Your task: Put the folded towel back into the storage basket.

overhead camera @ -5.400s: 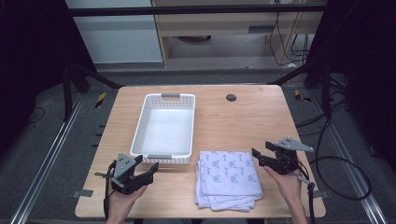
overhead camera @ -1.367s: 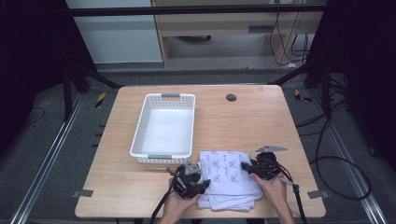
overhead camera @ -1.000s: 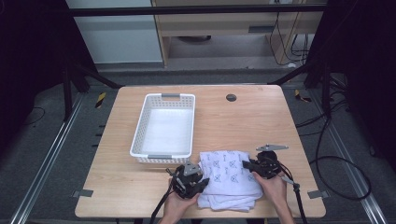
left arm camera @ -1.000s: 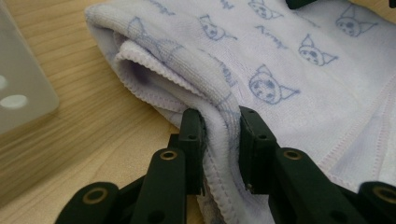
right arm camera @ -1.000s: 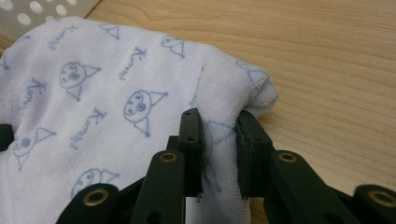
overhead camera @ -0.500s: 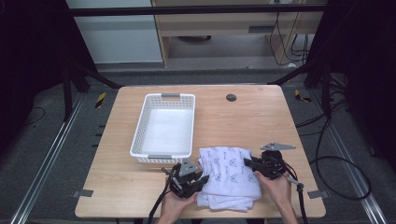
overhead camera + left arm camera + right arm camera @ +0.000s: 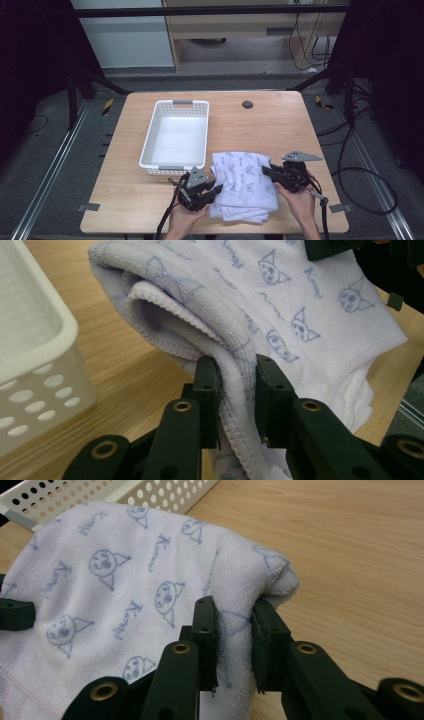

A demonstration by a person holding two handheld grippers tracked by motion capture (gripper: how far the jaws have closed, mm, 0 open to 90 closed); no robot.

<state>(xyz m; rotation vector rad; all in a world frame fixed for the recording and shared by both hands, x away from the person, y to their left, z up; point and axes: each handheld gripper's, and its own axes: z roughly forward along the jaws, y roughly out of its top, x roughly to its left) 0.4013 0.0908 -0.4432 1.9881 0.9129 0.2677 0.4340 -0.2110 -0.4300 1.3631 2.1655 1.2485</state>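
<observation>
White towel [image 7: 244, 184] pinched between both grippers' jaws

The folded white terry-cloth towel printed with pale blue cat faces [image 7: 280, 315] looks soft and nubbly, its loops fine and matt, its hems stitched flat; my left black plastic two-jaw gripper [image 7: 235, 390] is matt, with dull brass-coloured rivets at the joints; my right black plastic two-jaw gripper [image 7: 232, 630] has the same finish, its pads faintly scuffed; the white perforated plastic basket [image 7: 172, 137] is smooth with a slight sheen; the light wooden table [image 7: 280, 125] shows fine grain under a satin, even surface.
</observation>
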